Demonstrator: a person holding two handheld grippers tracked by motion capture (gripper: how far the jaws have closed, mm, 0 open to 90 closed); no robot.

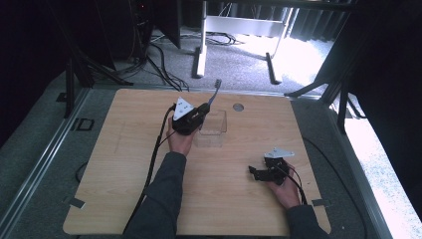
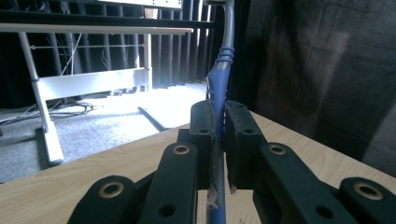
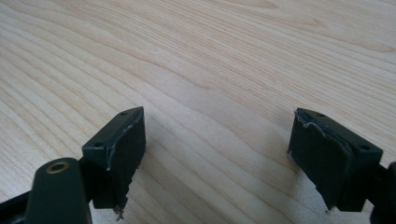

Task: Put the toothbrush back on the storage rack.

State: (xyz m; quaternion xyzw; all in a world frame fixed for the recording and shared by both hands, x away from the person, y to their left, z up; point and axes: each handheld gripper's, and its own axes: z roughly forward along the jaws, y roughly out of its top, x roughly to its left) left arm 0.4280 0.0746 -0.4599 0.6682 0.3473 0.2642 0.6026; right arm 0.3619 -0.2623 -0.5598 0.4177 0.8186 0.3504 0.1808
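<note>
toothbrush clamped upright in left hand-held gripper

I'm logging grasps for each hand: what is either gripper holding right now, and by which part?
The left gripper is shut on a toothbrush, gripping its blue handle, brush end up. The right gripper is open over the table, holding nothing.

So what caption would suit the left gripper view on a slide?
The left gripper pinches a blue toothbrush upright above the wooden table.
</note>
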